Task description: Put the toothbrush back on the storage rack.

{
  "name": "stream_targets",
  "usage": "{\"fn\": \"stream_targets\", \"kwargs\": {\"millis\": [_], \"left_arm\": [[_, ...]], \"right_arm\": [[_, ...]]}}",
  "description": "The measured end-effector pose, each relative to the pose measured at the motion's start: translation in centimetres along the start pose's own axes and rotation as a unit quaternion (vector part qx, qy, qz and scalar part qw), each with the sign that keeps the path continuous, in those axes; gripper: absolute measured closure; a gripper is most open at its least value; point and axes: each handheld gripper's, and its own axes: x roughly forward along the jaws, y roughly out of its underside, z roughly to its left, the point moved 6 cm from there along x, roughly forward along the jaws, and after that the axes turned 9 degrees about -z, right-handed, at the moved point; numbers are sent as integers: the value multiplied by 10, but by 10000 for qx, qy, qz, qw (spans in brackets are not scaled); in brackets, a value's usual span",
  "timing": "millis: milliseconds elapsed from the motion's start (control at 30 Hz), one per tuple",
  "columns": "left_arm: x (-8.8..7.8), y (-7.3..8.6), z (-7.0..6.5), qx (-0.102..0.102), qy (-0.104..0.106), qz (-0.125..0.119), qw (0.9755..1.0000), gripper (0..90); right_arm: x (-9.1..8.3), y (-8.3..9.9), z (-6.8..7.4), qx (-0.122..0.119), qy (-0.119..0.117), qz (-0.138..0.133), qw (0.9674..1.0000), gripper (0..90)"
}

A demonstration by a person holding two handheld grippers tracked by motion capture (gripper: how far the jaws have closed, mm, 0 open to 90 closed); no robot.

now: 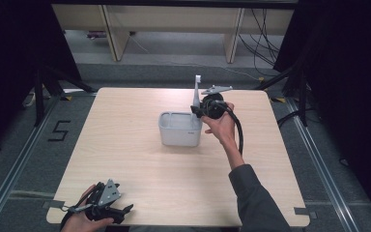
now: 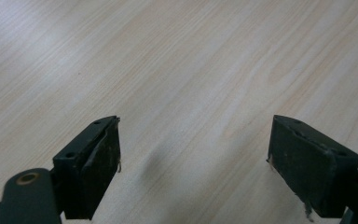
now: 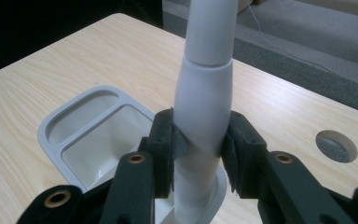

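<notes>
A pale grey rectangular container stands in the middle of the wooden table. My right gripper hovers at its far right corner, shut on a white rod-like handle that stands upright. In the right gripper view both pads press the thicker part of the handle; its lower end dips below my right gripper beside the container's rim, which frames two compartments. My left gripper rests at the table's front left edge. In the left gripper view my left gripper stands open over bare wood.
A round hole is cut in the tabletop to the right of the handle. Black curtains flank the table, wooden furniture legs stand behind it, and cables run on the floor at back right.
</notes>
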Motion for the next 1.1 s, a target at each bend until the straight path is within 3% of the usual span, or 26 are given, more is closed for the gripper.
{"fn": "stream_targets", "kwargs": {"millis": [300,433,467,633,733,800,833,900,1000,1033,1100], "left_arm": [[1,0,0,36,-5,0,10000,163],[0,0,-1,-20,12,-13,10000,162],[1,0,-1,-23,6,-5,10000,163],[1,1,-3,-154,30,29,9999,162],[1,1,-3,-130,58,10,9999,163],[1,1,-2,-115,41,34,9999,163],[1,1,-2,-119,46,29,9999,163],[0,1,0,-4,-17,18,10000,163],[1,0,-1,-47,-2,-7,10000,163],[1,0,-1,-47,-2,-7,10000,163],[1,0,-1,-29,20,-11,10000,163]], "right_arm": [[2,11,0,-82,-5,81,9999,665],[2,16,2,-12,-40,152,9999,665],[3,17,2,-114,-12,99,9999,665],[3,22,3,-95,-10,211,9997,665],[5,24,3,-81,-54,209,9997,664],[4,23,1,-122,-15,130,9998,650],[3,21,2,-23,-23,39,10000,637],[2,18,0,-130,-1,-94,9999,590],[1,19,2,20,-57,-75,10000,490],[0,18,0,-110,-7,-74,9999,458],[-1,18,1,-78,24,-114,9999,442]]}}
